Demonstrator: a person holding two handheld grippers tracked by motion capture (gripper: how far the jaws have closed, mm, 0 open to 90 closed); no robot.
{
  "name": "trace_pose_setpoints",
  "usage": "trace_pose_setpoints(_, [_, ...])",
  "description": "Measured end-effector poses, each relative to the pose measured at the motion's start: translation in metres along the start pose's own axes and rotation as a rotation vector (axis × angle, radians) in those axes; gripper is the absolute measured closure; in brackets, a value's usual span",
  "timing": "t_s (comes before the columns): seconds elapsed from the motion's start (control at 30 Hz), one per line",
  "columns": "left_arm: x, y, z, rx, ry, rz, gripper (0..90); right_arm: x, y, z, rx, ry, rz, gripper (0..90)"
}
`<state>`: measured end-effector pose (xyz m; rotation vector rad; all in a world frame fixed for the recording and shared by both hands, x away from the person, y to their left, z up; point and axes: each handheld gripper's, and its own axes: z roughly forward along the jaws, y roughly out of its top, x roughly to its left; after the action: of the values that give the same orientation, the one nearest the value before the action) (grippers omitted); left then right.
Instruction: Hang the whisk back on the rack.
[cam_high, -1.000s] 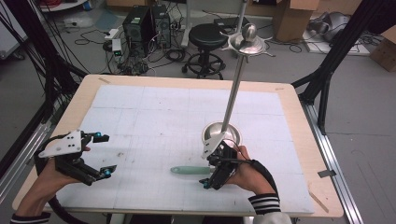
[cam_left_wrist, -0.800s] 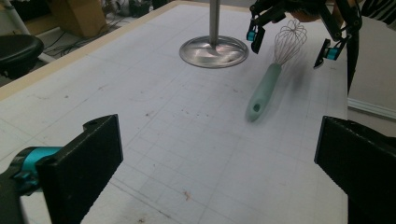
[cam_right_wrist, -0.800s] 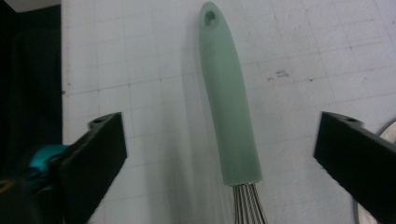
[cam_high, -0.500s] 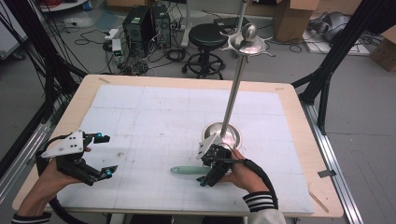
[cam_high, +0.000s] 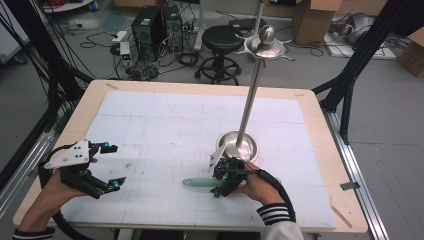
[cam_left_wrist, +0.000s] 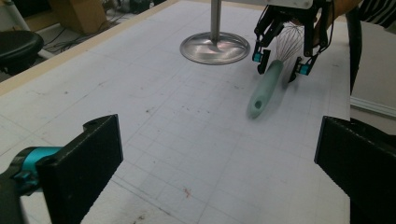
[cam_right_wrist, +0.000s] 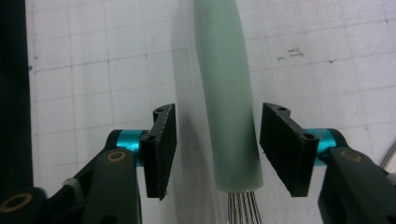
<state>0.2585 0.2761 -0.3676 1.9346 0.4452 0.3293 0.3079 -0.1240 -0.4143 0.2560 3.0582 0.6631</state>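
Right gripper (cam_high: 224, 184): hanging over the near-right part of the mat, jaws pointing down and sitting either side of the whisk. They've just been closing in, but there's a gap showing on both sides in the right gripper view, so nothing's getting pinched.
Whisk (cam_right_wrist: 227, 93): lying flat on the white grid mat (cam_high: 165, 125), pale green handle pointing toward the left gripper, wires tucked under the right hand (cam_high: 260, 186).
Left gripper (cam_high: 107, 166): hovering over the near-left corner, jaws standing wide with nothing between them, well apart from the whisk.
Metal stand (cam_high: 248, 100): standing upright just behind the right gripper, round base (cam_left_wrist: 215, 47) sitting on the mat beside the whisk's wire end.
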Motion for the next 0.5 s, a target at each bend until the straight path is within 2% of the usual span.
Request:
trace_pose_setpoints(0.13, [0.0006,0.0002,-0.0007,-0.008,-0.001,-0.007,1.7,-0.0011,0.0018,0.0025,0.010,-0.006,-0.021,54.9])
trace_pose_setpoints(0.2, [0.0007,0.0003,-0.0017,-0.014,-0.001,-0.011,1.7,-0.0005,0.0024,0.0032,0.023,-0.003,-0.009,58.2])
trace_pose_setpoints(0.4, [0.0015,0.0001,-0.0017,-0.013,0.000,-0.010,1.7,0.0002,0.0050,0.0043,0.040,-0.006,-0.040,67.4])
trace_pose_setpoints(0.43, [0.0014,0.0001,-0.0016,-0.011,0.000,-0.010,1.7,0.0021,0.0053,0.0038,0.054,-0.004,-0.031,67.8])
trace_pose_setpoints(0.47, [0.0012,0.0000,-0.0015,-0.012,0.000,-0.010,1.7,0.0009,0.0057,0.0043,0.044,-0.005,-0.057,68.1])
trace_pose_setpoints(0.5, [0.0012,0.0001,-0.0016,-0.012,0.000,-0.010,1.7,0.0012,0.0060,0.0042,0.047,-0.004,-0.060,68.4])
